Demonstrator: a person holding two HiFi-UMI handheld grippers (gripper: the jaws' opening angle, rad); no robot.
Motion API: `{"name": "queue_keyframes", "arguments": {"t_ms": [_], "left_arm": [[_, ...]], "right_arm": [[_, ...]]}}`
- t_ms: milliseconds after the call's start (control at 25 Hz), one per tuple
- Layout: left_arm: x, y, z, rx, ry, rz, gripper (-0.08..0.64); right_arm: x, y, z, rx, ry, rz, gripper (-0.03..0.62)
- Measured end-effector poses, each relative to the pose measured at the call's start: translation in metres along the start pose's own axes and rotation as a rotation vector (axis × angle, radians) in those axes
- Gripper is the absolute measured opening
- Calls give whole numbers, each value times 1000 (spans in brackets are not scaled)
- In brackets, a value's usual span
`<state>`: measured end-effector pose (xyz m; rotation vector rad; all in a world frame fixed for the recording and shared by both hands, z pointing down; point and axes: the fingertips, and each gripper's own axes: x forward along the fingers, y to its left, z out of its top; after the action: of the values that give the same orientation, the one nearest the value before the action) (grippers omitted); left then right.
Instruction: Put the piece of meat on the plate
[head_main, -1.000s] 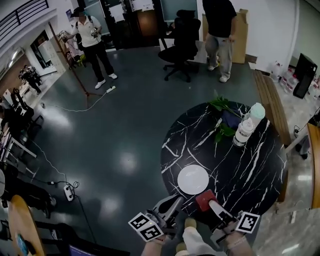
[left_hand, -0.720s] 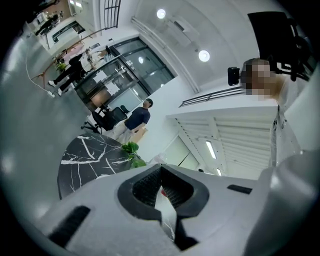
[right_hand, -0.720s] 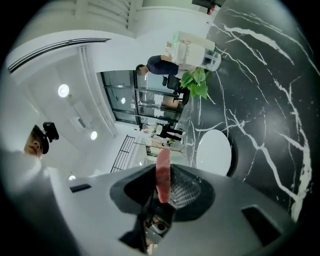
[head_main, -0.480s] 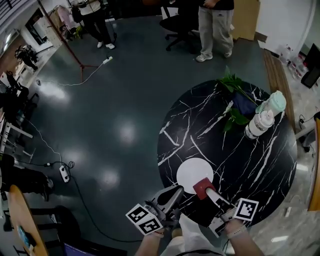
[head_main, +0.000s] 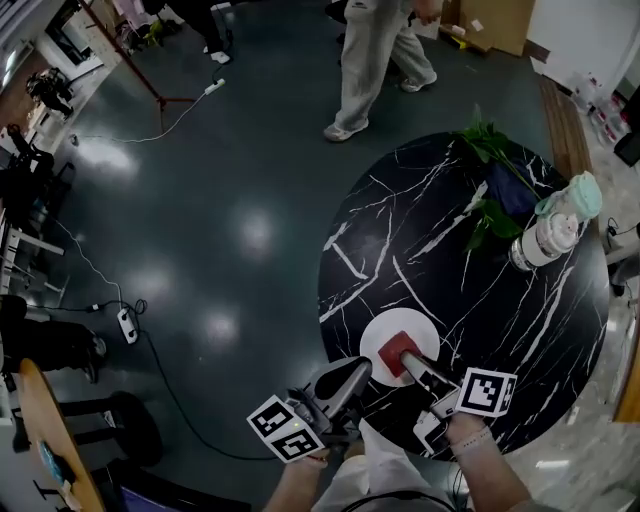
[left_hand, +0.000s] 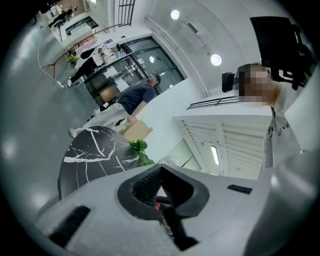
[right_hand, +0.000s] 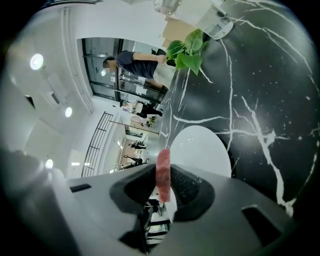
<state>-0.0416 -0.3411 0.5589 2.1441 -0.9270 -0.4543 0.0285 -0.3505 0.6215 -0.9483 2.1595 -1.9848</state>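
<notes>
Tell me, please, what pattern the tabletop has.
The tabletop is black with white veins, clearest in the head view.

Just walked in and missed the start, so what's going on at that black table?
A person works with a gripper in each hand. The right gripper is clamped on the red piece of meat, holding it over the white plate on the black marble table; whether it touches the plate isn't clear. The left gripper hangs beside the plate, jaws together, empty.
</notes>
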Motion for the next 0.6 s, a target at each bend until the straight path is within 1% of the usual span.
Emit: {"name": "queue_keyframes", "arguments": {"t_ms": [160,200,280,320,360,400,480,520,560,600], "left_arm": [[5,3,-3,79,53,21,8],[5,3,-3,88,57,20,8],[6,2,-1,77,46,13,8],[7,2,1,66,37,8,8],[7,2,3,57,30,4,8],[6,1,4,52,25,0,8],[6,-1,7,50,18,-11,8],[7,-2,8,51,14,-14,8],[7,-2,10,51,10,-16,8],[7,-2,11,50,6,-16,8]], "right_arm": [[8,-3,4,-2,-3,-14,86],[9,-3,5,-5,-2,-16,86],[12,-5,4,-30,19,-21,87],[13,-7,2,-60,47,-38,87],[14,-10,0,-111,81,-61,87],[13,-10,-2,-187,111,-85,87],[10,-7,2,-380,142,-144,94],[8,-6,5,-466,152,-175,115],[7,-6,6,-528,161,-199,134],[6,-6,7,-566,168,-214,149]]}}
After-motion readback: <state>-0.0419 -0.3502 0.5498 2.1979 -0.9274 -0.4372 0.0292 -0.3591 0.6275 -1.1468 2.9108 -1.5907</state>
